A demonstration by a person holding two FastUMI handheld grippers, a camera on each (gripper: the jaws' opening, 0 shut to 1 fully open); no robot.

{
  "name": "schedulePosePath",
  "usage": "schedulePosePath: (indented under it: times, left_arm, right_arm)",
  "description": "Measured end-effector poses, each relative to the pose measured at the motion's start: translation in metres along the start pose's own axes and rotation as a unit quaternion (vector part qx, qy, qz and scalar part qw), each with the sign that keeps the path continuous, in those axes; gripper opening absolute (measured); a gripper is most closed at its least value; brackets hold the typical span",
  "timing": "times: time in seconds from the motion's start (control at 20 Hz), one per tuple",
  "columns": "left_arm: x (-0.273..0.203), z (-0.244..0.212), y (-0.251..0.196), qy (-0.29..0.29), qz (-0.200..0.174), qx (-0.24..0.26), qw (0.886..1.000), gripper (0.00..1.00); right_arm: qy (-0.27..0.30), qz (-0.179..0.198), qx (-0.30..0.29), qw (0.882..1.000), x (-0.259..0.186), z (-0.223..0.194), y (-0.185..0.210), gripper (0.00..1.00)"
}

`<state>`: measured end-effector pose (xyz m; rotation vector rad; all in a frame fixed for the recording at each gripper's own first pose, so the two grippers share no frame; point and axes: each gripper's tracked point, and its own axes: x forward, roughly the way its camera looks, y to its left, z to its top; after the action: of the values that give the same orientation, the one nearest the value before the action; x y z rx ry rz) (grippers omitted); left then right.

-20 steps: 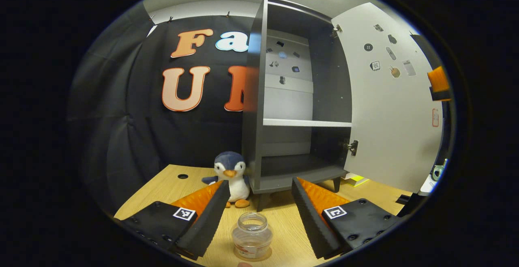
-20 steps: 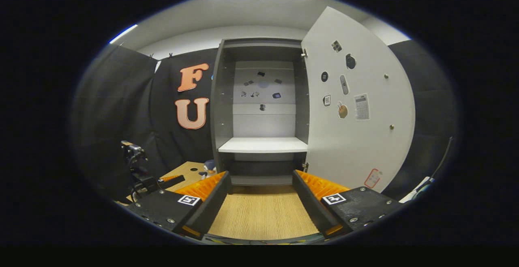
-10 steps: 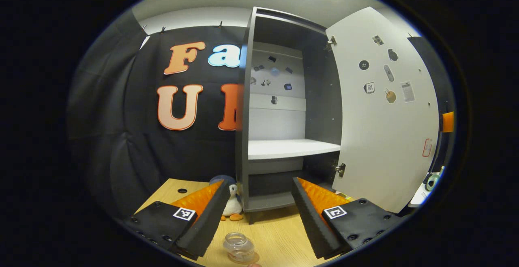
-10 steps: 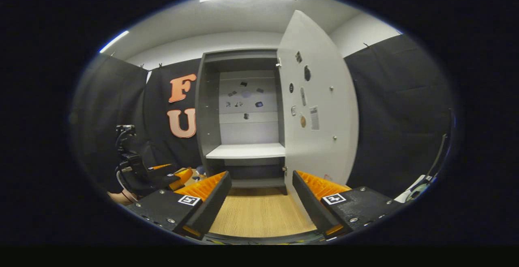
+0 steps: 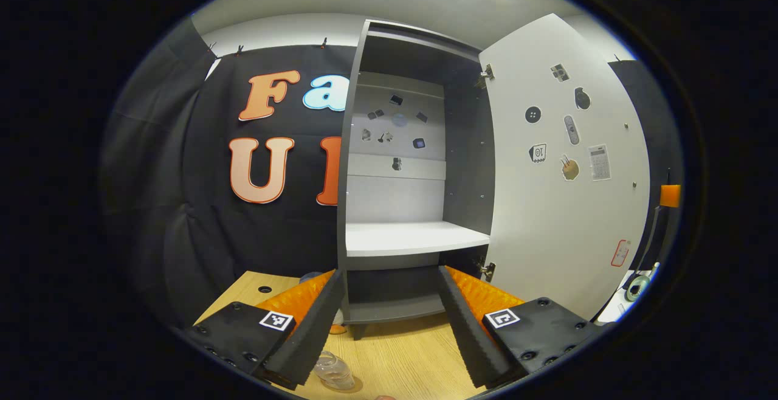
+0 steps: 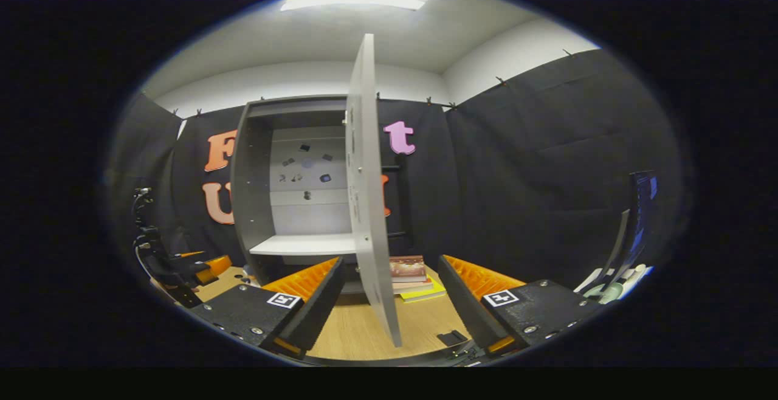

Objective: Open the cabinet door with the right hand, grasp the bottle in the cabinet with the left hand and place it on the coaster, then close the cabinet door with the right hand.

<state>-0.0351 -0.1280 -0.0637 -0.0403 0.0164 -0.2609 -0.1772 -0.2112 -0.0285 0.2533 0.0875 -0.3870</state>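
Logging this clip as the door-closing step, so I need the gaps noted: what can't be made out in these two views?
- Bottle and coaster, left gripper view: cut by the bottom edge, part-hidden behind that gripper's finger; seating unclear.
- Plush toy, left gripper view: mostly hidden behind the same finger.
- Cabinet door, right gripper view: edge-on between the open right gripper fingers; contact cannot be told.
- Stickers on the cabinet back, right gripper view: too small.

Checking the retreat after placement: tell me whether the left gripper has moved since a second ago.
Yes. The left gripper has pulled back from the cabinet; the bottle sits lower in its view.
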Motion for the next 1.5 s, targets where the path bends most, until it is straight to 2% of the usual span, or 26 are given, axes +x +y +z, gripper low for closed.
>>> schedulePosePath:
  times: [0.1,0.15,0.2,0.4,0.5,0.55,0.6,0.7,0.75,0.8,0.9,1.05,1.2,1.5]
  left_arm:
    - [0.003,0.005,-0.002,-0.004,0.005,0.008,1.0,0.98]
    - [0.001,0.006,-0.004,-0.003,0.009,0.013,1.0,0.98]
    - [-0.001,0.007,-0.005,-0.003,0.013,0.015,1.0,0.98]
    - [-0.008,0.015,-0.002,-0.004,0.032,0.015,0.999,0.99]
    - [-0.012,0.016,0.003,-0.004,0.043,0.007,0.999,0.99]
    - [-0.012,0.015,0.006,-0.002,0.049,0.003,0.999,0.99]
    - [-0.013,0.014,0.01,0.002,0.057,0.0,0.998,0.99]
    - [-0.018,0.01,0.019,0.009,0.073,-0.007,0.997,0.99]
    - [-0.019,0.009,0.023,0.01,0.08,-0.01,0.997,0.99]
    - [-0.02,0.011,0.027,0.01,0.086,-0.008,0.996,0.99]
    - [-0.022,0.01,0.033,0.01,0.097,-0.005,0.995,0.99]
    - [-0.02,0.01,0.036,0.009,0.097,-0.009,0.995,0.99]
    - [-0.017,0.009,0.034,0.011,0.087,-0.012,0.996,0.99]
    - [-0.003,0.009,0.038,0.008,0.073,-0.004,0.997,0.99]
  right_arm:
    - [-0.004,-0.019,0.01,1.0,0.012,0.005,-0.022,0.94]
    - [-0.006,-0.025,0.017,1.0,0.017,0.007,-0.031,0.97]
    - [-0.008,-0.025,0.024,0.999,0.024,0.009,-0.035,0.93]
    - [-0.005,-0.005,0.037,0.999,0.039,0.009,-0.041,0.95]
    - [-0.003,0.015,0.037,0.999,0.047,0.011,-0.029,0.95]
    - [-0.001,0.03,0.039,0.999,0.049,0.012,-0.021,1.0]
    - [0.0,0.033,0.039,0.999,0.049,0.012,-0.02,0.95]
    - [-0.002,0.045,0.035,0.998,0.051,0.015,-0.017,0.94]
    - [-0.002,0.048,0.029,0.998,0.051,0.015,-0.015,1.0]
    - [-0.001,0.049,0.02,0.999,0.05,0.015,-0.013,0.93]
    - [-0.001,0.05,0.0,0.999,0.047,0.016,-0.006,0.93]
    - [-0.005,0.054,-0.02,0.998,0.044,0.018,0.006,0.92]
    - [-0.002,0.064,-0.008,0.998,0.041,0.016,0.019,0.9]
    - [0.018,0.139,0.026,0.99,0.04,0.008,0.073,0.9]
